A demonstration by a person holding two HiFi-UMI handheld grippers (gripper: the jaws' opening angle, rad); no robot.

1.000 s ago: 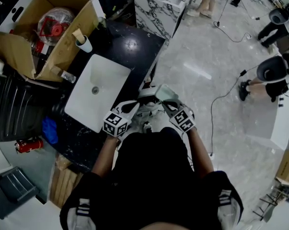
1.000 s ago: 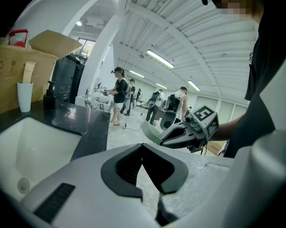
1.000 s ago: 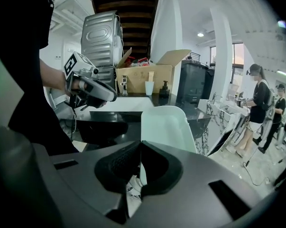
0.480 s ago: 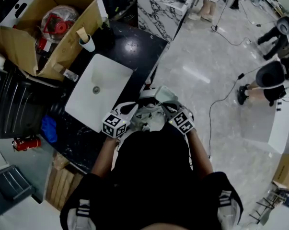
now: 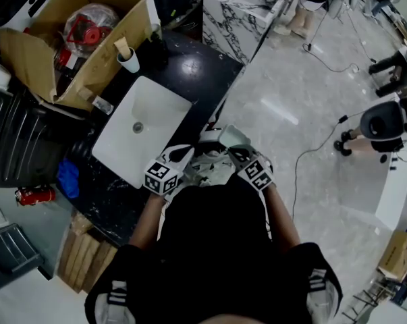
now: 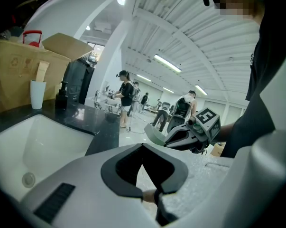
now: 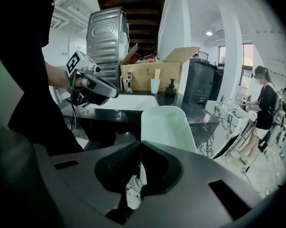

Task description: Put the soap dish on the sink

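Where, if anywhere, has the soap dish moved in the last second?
No clear move. The soap dish, clamped in the right gripper, keeps the same gap from the sink; only the view shifted.

Head view overhead, gripper views low, sharing sink (image 5: 156, 106)

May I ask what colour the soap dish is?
Pale green soap dish; right gripper view.

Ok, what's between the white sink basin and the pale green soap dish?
A strip of black countertop; the head view shows it between the white sink basin and the pale green soap dish clamped in the right claw.
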